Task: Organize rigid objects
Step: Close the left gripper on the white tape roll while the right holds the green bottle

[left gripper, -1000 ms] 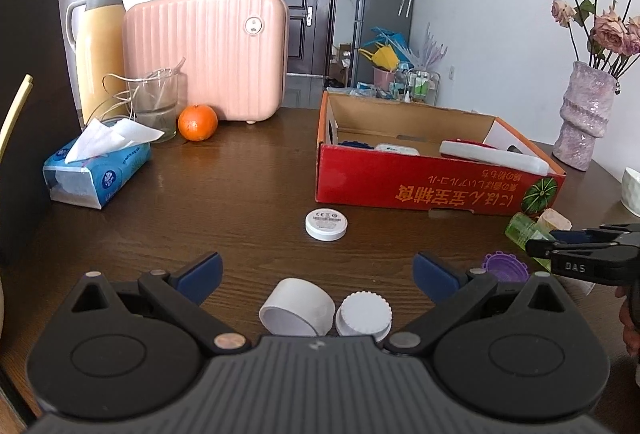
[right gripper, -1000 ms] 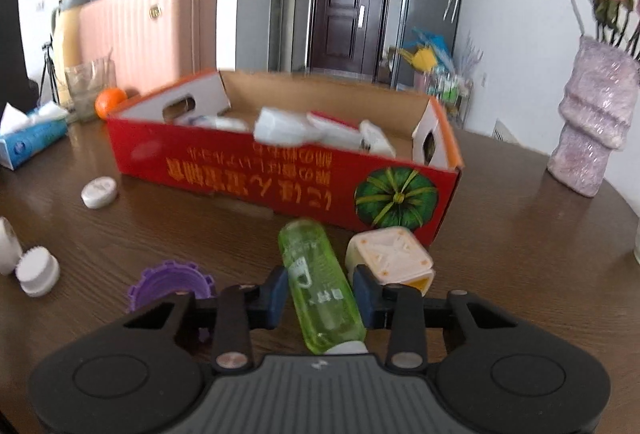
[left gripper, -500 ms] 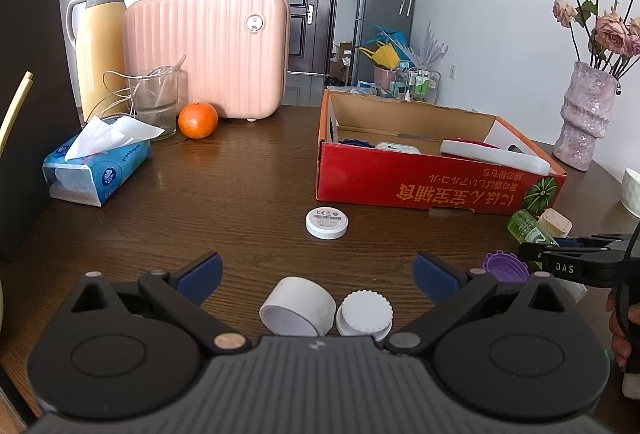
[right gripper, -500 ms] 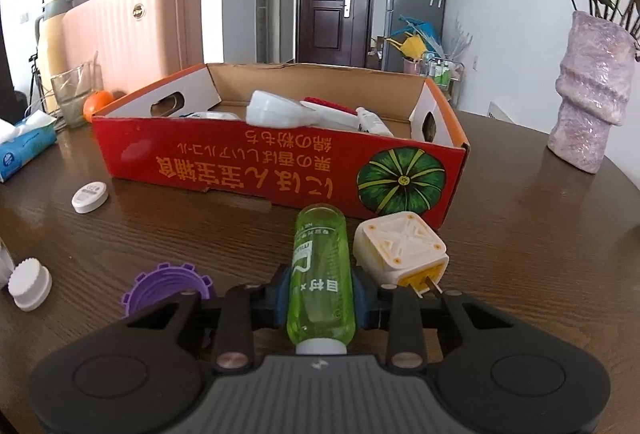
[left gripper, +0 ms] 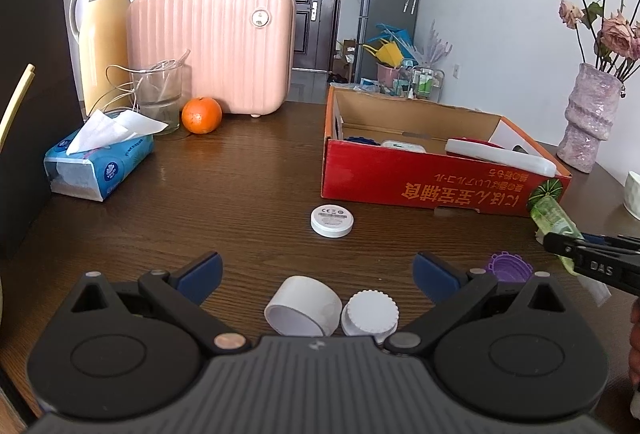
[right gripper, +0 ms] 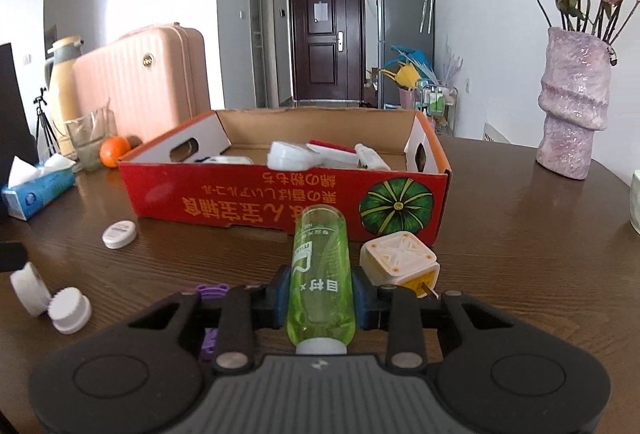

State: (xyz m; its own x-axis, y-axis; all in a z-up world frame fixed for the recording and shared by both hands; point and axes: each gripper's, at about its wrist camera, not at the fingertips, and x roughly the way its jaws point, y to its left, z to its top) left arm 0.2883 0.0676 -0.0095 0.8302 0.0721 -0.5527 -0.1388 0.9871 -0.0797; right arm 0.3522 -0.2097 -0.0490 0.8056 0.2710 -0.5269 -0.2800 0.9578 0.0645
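Note:
My right gripper [right gripper: 320, 288] is shut on a green translucent bottle [right gripper: 320, 266] and holds it above the table, in front of the red cardboard box [right gripper: 280, 197]. The bottle [left gripper: 554, 220] and right gripper also show at the right edge of the left wrist view. My left gripper [left gripper: 316, 272] is open and empty, low over the table, with a white cup lying on its side [left gripper: 302, 306] and a white ridged cap [left gripper: 370, 316] between its fingers. A white round disc [left gripper: 332, 220] lies ahead. A purple lid [left gripper: 510, 266] and a cream cube plug [right gripper: 398, 262] lie near the box.
The box [left gripper: 440, 185] holds several white and red items. A pink case [left gripper: 212, 45], a yellow thermos [left gripper: 102, 41], a glass [left gripper: 158, 97], an orange [left gripper: 201, 115] and a tissue pack [left gripper: 100, 161] stand at the left. A pink vase [right gripper: 572, 105] stands at the right.
My right gripper has risen with the green bottle, lifting it off the table and levelling toward the box. The left gripper has stayed still and open.

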